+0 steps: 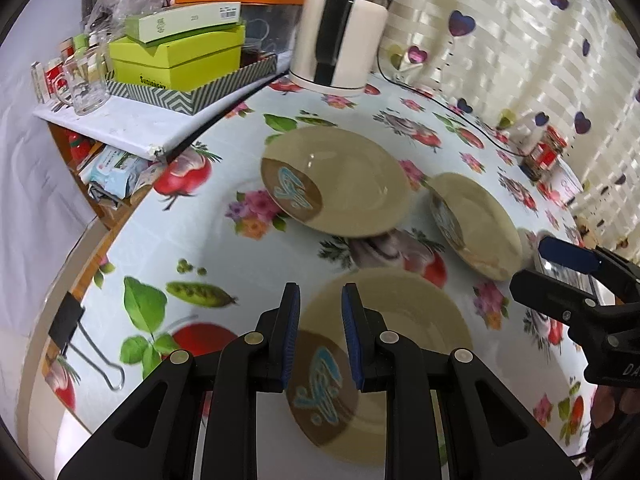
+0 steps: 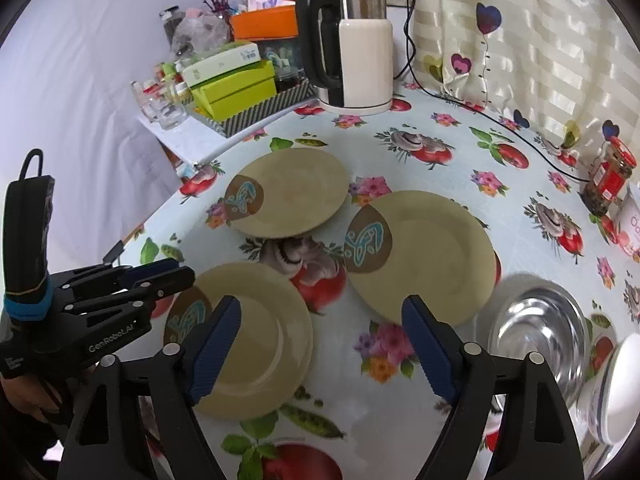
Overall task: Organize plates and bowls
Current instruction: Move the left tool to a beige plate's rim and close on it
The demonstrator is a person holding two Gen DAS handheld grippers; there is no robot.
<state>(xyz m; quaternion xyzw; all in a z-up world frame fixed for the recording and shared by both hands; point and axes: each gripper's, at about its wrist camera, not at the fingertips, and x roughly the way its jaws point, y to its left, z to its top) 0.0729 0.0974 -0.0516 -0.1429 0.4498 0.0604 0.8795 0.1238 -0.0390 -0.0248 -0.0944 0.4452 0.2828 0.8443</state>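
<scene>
Three round beige plates, each carrying a brown patch with a blue motif, lie on the flowered tablecloth: the far plate, the near-left plate and the right plate. Bowls total two: one shiny steel bowl and one white bowl (partly cut off at the frame edge). One white-and-steel electric kettle stands at the back. One red-lidded glass jar is present. One black binder clip is visible. Boxes on the side shelf: one orange box, one lime-green box, one pale flat box. Two black two-finger grippers are in view: left gripper, right gripper.
</scene>
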